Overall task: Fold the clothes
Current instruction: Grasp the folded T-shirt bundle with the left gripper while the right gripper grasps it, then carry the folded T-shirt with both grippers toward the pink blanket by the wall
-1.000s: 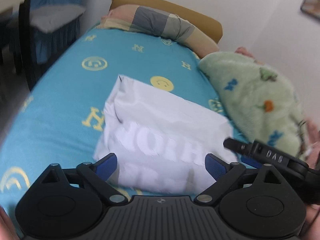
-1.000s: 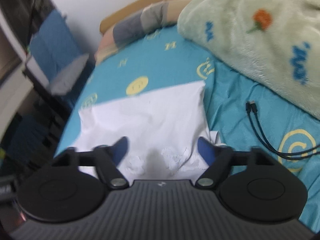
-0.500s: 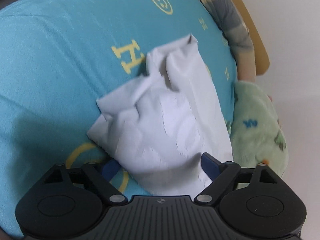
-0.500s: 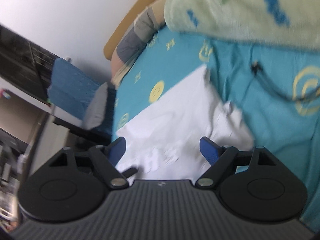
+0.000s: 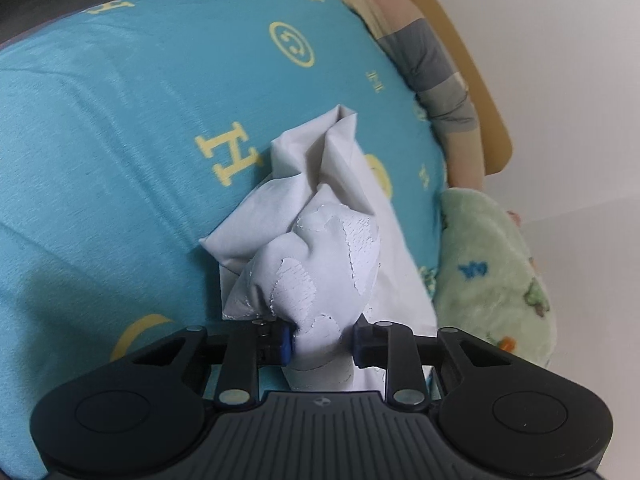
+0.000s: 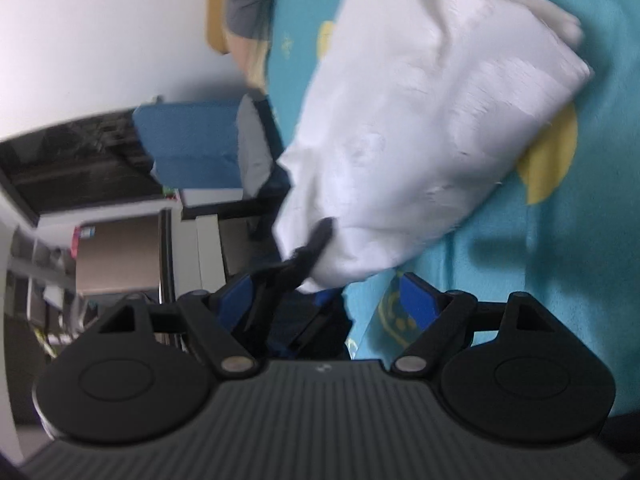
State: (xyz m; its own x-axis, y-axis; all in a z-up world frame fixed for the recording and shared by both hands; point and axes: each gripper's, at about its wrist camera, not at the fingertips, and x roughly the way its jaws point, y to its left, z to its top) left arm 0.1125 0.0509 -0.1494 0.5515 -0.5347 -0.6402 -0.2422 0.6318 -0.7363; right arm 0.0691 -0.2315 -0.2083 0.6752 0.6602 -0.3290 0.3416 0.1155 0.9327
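A folded white garment [image 5: 320, 248] with stitched lettering lies bunched on the teal bed sheet [image 5: 120, 128]. My left gripper [image 5: 320, 342] is shut on the garment's near edge and lifts it, so the cloth bulges above the jaws. In the right wrist view the same white garment [image 6: 432, 112] hangs tilted over the sheet [image 6: 560, 264], and the left gripper's black fingers [image 6: 308, 252] show pinching its lower corner. My right gripper [image 6: 332, 296] is open and holds nothing, just below that corner.
A striped pillow [image 5: 432, 64] and wooden headboard [image 5: 472, 80] sit at the bed's far end. A green fleece blanket [image 5: 492, 272] lies at the right. A blue chair [image 6: 192, 136] and shelves [image 6: 116, 248] stand beside the bed.
My left gripper has shut on the garment's near edge and bunched it upward. My right gripper has swung round, stayed open, and now sits beside the left gripper's fingers.
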